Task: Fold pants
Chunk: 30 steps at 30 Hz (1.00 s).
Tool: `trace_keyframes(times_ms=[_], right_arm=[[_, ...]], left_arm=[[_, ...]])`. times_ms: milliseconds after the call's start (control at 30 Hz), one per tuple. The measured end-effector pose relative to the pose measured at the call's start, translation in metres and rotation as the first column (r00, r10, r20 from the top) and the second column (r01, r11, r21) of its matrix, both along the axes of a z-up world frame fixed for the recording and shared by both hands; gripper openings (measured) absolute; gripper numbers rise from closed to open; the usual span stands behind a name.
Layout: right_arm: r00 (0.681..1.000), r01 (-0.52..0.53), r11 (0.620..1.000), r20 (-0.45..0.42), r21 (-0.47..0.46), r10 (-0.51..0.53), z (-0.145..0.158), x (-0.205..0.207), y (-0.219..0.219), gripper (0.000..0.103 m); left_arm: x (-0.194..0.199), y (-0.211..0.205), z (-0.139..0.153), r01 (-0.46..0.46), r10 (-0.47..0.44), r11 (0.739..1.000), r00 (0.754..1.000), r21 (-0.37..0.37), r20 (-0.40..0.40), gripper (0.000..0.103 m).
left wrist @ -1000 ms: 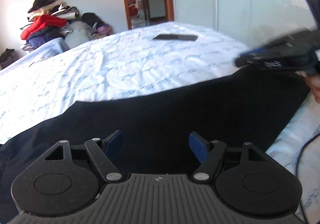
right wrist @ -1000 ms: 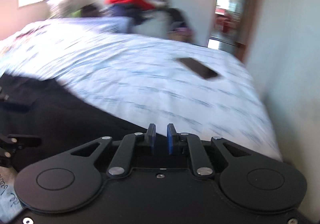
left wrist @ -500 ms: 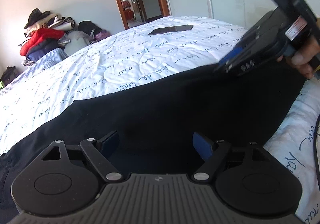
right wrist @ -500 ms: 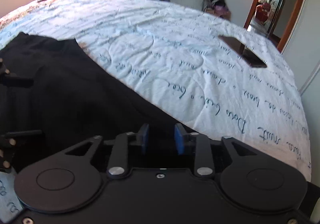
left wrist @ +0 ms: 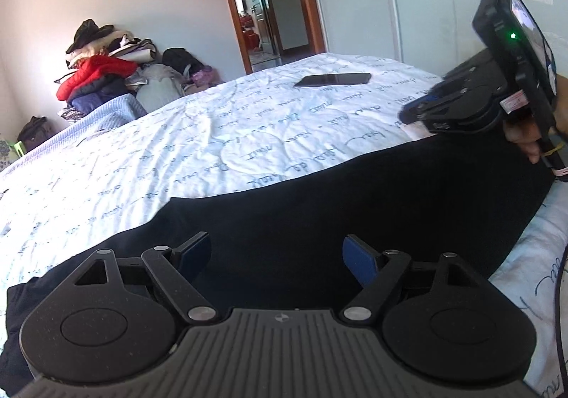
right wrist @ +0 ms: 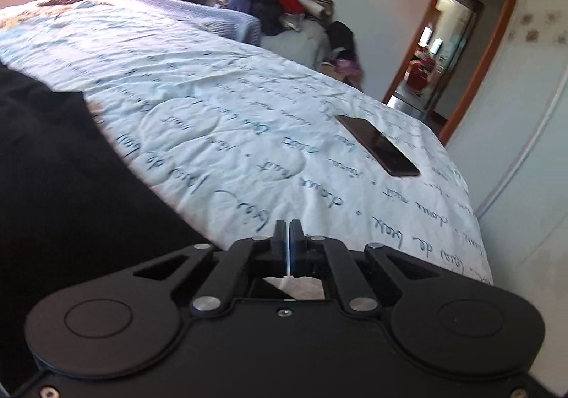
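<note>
- The right gripper [right wrist: 287,238] is the one that's been changing: half a second back its fingers had a small gap, now they're sitting pressed together with only a sliver of light between them.
- Nothing dark is showing between those fingers [right wrist: 296,238], so it's not looking like they're clamping any cloth. They're hanging over the bedspread [right wrist: 220,135], just past the edge of the pants [right wrist: 71,185].
- From the left view, the right gripper [left wrist: 408,112] is hovering above the pants' far corner, up off the fabric.
- The left gripper [left wrist: 275,254] is staying put, fingers spread wide, low over the pants [left wrist: 337,213] and holding nothing.
- The pants are lying spread flat along the near side of the bed, no fold showing yet.
- A phone [left wrist: 333,79] is sitting further up the bed, well apart from the pants.
- Guessing here: the right-hand pinch probably missed or let go, so that corner is likely still needing a proper grab before any folding gets going.
</note>
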State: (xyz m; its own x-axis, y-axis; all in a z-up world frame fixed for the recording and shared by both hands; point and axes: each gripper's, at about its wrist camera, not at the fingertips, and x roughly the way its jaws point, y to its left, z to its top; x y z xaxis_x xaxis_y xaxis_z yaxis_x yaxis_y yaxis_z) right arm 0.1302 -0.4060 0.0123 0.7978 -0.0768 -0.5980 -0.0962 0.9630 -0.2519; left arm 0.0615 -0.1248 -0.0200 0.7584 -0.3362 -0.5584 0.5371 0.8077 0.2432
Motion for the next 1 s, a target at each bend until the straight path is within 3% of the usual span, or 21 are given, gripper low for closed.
trace_keyframes(times_ms=[133,233,267,333,400,467,567,667,733,833,1000], right_arm=[[0.988,-0.134,0.989,-0.072,0.056,0.138,0.008,-0.018,0.016,0.003],[0.975,-0.136,0.991,-0.176,0.004,0.135,-0.015,-0.009,0.03,0.007],[0.98,-0.118,0.993,-0.161,-0.018,0.114,-0.022,-0.005,0.031,0.016],[0.994,-0.039,0.999,-0.104,-0.025,0.036,-0.012,0.0,0.036,0.017],[0.994,-0.104,0.994,-0.013,0.017,0.105,0.01,-0.002,0.057,0.017],[0.972,-0.234,0.97,-0.005,0.065,0.234,0.023,0.005,0.088,0.017],[0.913,-0.39,0.905,-0.057,0.17,0.404,0.019,0.035,0.139,0.017],[0.876,-0.423,0.876,-0.143,0.23,0.46,-0.007,0.076,0.177,0.017],[0.892,-0.388,0.885,-0.137,0.256,0.431,-0.02,0.099,0.184,0.017],[0.948,-0.257,0.916,-0.106,0.309,0.301,-0.008,0.103,0.173,0.017],[0.94,-0.324,0.914,-0.029,0.246,0.341,0.023,0.02,0.148,0.018]], left_arm=[[0.003,0.012,0.006,-0.035,0.035,0.999,0.999,0.009,0.001,0.085],[0.008,0.022,0.013,-0.067,0.067,0.998,0.998,-0.008,-0.019,0.087],[0.01,0.026,0.015,-0.081,0.081,0.997,0.996,-0.013,-0.023,0.087],[0.013,0.034,0.018,-0.112,0.112,0.994,0.994,-0.01,-0.021,0.087],[0.018,0.046,0.018,-0.153,0.153,0.988,0.988,0.006,-0.02,0.089],[0.026,0.061,0.015,-0.203,0.204,0.979,0.978,0.025,-0.045,0.091],[0.041,0.082,0.009,-0.292,0.295,0.955,0.95,0.039,-0.103,0.091],[0.051,0.101,0.007,-0.337,0.331,0.941,0.924,0.003,-0.19,0.091],[0.056,0.108,0.004,-0.345,0.332,0.939,0.912,-0.012,-0.242,0.091],[0.054,0.11,0.006,-0.36,0.35,0.933,0.904,0.004,-0.245,0.09],[0.034,0.096,0.012,-0.268,0.258,0.963,0.946,-0.027,-0.196,0.091]])
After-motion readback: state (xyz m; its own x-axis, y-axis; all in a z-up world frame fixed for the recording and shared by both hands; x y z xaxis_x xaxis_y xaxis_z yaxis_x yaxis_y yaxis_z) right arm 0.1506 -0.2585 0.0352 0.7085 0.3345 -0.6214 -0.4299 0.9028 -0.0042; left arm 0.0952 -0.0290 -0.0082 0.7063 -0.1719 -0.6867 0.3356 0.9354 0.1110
